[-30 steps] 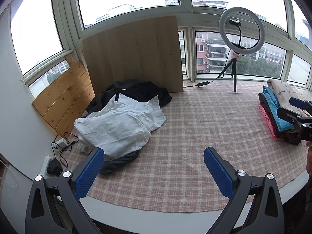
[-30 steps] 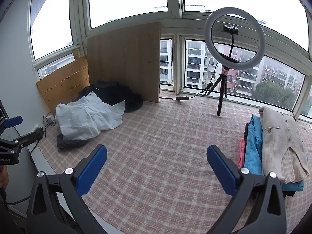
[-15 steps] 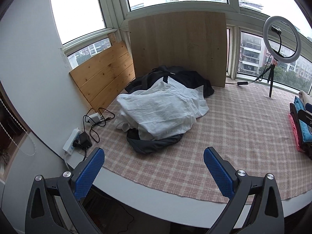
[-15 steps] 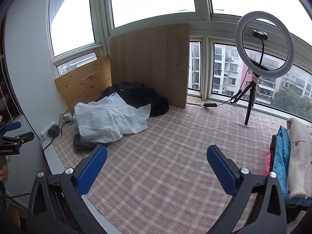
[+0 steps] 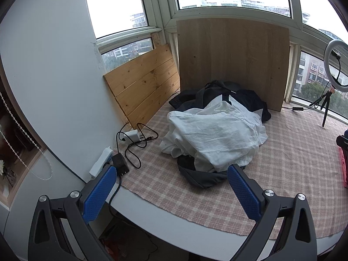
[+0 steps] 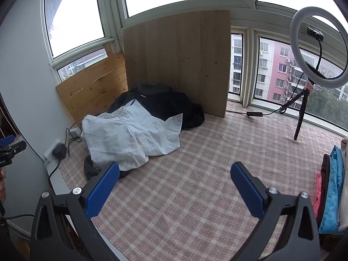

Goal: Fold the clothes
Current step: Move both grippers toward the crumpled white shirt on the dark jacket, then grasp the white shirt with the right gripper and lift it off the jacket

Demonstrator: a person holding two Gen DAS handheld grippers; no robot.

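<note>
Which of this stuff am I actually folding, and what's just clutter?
For the job:
white shirt
dark clothes under and behind it
folded stack
plaid cloth as work surface

Lying about:
ring light
power strip and chargers
wooden boards

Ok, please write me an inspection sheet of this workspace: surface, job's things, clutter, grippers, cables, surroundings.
Surface: checked cloth, mostly bare in the middle.
Job's things: white shirt crumpled on top of dark clothes; folded stack at right edge.
Clutter: nothing seen.
Grippers: left gripper open, holding nothing; right gripper open, holding nothing.
Cables: power strip, charger, black cords beside the clothes.
Surroundings: wooden boards, ring light, windows.
</note>
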